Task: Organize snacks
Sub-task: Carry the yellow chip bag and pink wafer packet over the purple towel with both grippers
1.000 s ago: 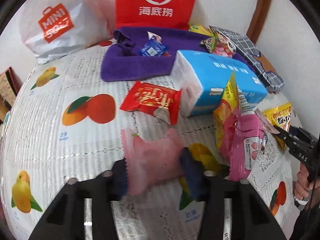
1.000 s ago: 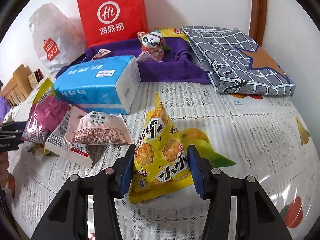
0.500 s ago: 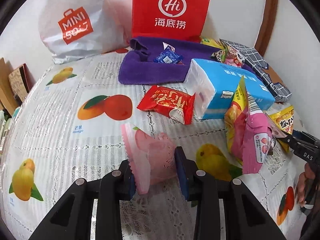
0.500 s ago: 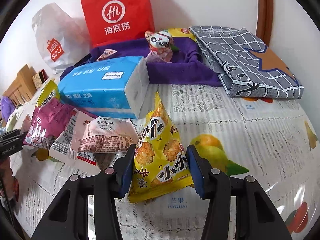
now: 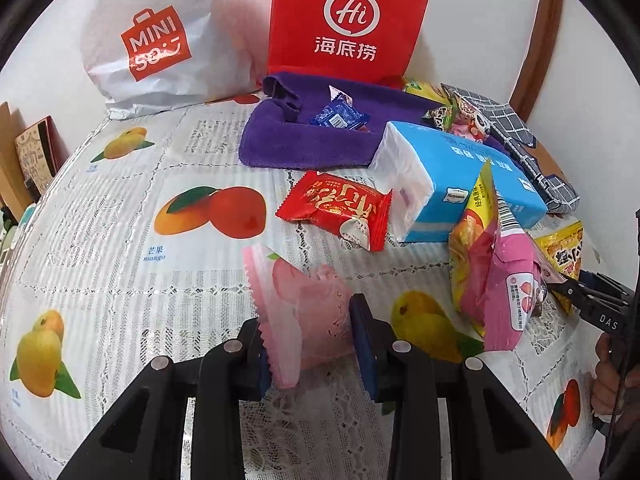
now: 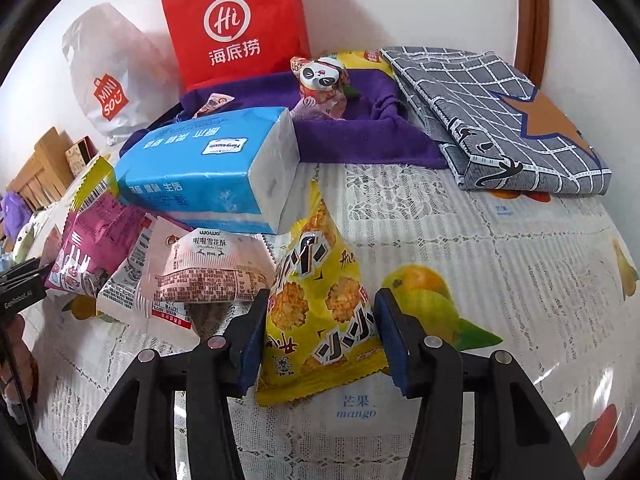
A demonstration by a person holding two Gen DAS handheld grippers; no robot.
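My left gripper (image 5: 310,332) is shut on a pale pink snack packet (image 5: 296,308) and holds it just above the tablecloth. My right gripper (image 6: 320,332) is shut on a yellow triangular snack bag (image 6: 320,300). A red packet (image 5: 336,208) lies ahead of the left gripper. A purple towel (image 5: 304,136) at the back holds a blue candy (image 5: 336,116) and a panda packet (image 6: 324,80). A pink-and-yellow bag (image 5: 496,280) and a white cracker packet (image 6: 200,272) lie between the grippers.
A blue tissue pack (image 5: 460,184) lies mid-table. A red paper bag (image 5: 348,20) and a white Miniso bag (image 5: 156,40) stand against the wall. A grey checked cloth (image 6: 500,120) lies folded at the back right. The fruit-print tablecloth (image 5: 120,240) covers the table.
The left gripper closed on the pink packet and lifted it slightly while drawing back. The right gripper stayed shut on the yellow bag and moved a little forward.
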